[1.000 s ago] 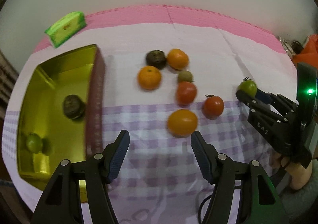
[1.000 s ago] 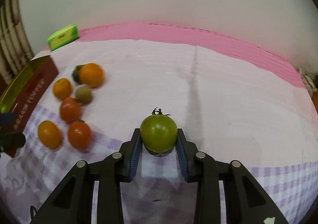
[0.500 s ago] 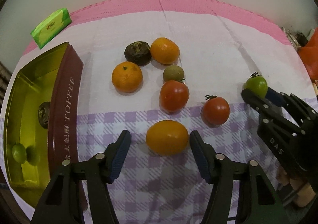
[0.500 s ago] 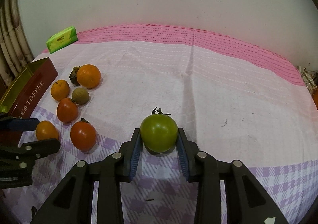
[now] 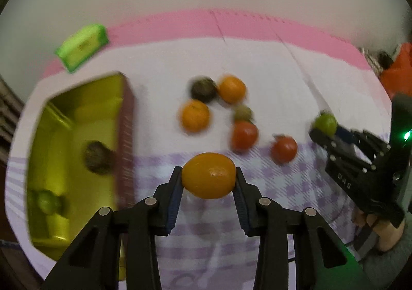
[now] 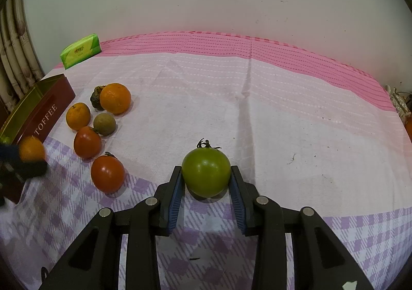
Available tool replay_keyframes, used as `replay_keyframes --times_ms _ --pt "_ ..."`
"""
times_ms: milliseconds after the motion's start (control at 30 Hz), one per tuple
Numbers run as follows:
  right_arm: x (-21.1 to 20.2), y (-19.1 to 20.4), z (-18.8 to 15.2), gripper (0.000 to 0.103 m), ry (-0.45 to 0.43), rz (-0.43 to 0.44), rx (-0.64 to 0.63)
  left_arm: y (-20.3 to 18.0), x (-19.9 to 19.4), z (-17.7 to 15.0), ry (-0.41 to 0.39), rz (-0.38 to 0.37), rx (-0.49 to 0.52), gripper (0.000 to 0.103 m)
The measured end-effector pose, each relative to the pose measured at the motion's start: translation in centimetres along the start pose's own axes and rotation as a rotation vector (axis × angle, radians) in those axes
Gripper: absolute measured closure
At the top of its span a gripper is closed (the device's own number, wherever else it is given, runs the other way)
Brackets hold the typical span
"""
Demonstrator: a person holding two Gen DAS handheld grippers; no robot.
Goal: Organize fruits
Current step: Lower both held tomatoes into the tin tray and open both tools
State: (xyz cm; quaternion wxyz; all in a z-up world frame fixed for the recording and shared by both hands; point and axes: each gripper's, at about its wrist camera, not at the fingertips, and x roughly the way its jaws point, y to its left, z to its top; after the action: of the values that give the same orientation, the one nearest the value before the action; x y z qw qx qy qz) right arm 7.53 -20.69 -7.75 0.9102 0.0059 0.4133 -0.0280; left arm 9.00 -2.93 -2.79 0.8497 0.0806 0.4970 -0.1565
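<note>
The left gripper (image 5: 209,181) is clamped on an oval orange fruit (image 5: 209,178), both blue pads pressed to its ends, so its long axis runs straight across the jaws. The open gold tin (image 5: 77,99) lies ahead and to that claw's left, its dark red wall (image 5: 126,140) the near barrier, with a dark fruit (image 5: 96,158) and a small green one (image 5: 46,201) already inside. Judging from this, the coming move is a swing leftward over that wall, and the left hand is plainly the nearer one to the tin. The right gripper (image 6: 206,181) grips a green tomato (image 6: 206,171), stem pointing away from the claw; the tin sits far off to its left, beyond the loose cluster of oranges and red tomatoes (image 6: 107,173), so its carry looks longer
</note>
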Motion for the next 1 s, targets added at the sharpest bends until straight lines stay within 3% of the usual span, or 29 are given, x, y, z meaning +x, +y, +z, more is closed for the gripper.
replay_keyframes --times_ms 200,433,800,1000 --pt "0.0 0.0 0.0 0.069 0.000 0.000 0.000 7.2 -3.0 1.1 -0.056 0.124 -0.090 0.064" --pt "0.0 0.0 0.0 0.069 0.000 -0.002 -0.001 14.8 -0.7 -0.8 0.083 0.223 -0.206 0.064" --pt "0.0 0.0 0.0 0.069 0.000 -0.004 -0.003 16.0 2.4 -2.2 0.164 0.244 -0.192 0.064" --pt "0.1 0.0 -0.1 0.069 0.001 -0.005 -0.004 15.9 2.7 -1.9 0.164 0.249 -0.193 0.063"
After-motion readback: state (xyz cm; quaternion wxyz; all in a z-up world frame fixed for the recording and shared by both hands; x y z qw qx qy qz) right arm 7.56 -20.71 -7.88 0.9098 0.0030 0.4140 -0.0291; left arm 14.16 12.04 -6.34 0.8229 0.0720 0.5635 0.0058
